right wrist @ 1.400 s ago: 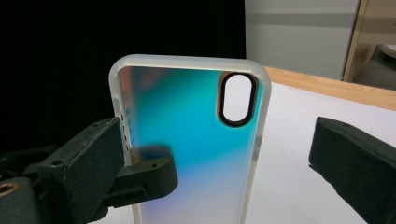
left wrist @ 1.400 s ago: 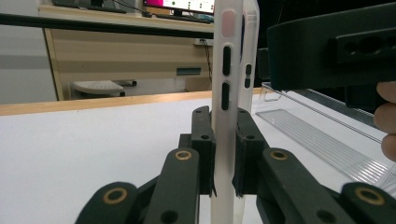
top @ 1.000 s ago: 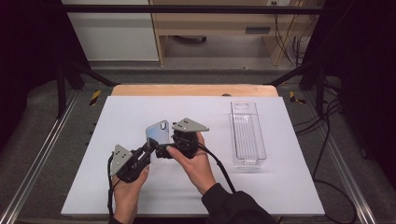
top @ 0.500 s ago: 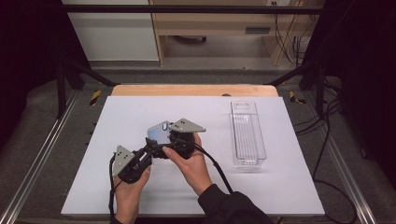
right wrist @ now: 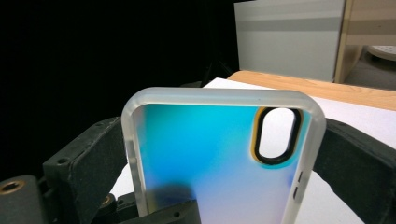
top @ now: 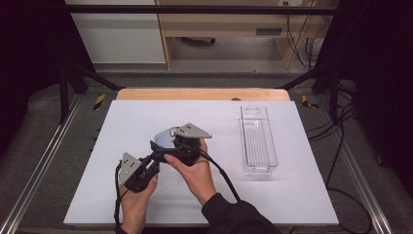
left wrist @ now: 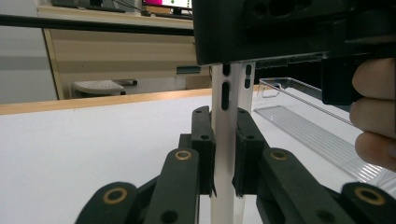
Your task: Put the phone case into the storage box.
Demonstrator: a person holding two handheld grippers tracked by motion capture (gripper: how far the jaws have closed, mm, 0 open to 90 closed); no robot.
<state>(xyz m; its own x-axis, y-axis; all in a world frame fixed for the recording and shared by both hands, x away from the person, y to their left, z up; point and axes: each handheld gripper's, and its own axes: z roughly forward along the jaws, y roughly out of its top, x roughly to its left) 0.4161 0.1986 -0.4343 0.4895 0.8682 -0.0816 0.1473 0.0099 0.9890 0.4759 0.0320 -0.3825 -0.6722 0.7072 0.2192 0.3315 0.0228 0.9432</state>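
Both grippers are on the phone case (right wrist: 219,158) mid-table: left gripper (left wrist: 226,158) pinches its thin edge, right gripper (top: 171,142) has just been closing across its width, and the clear tray (top: 258,141) sits well right.

Right gripper squeezing in on the phone case

Right gripper (right wrist: 224,154) jaws have just been closing, now flanking the phone case (right wrist: 210,158) by its side edges.
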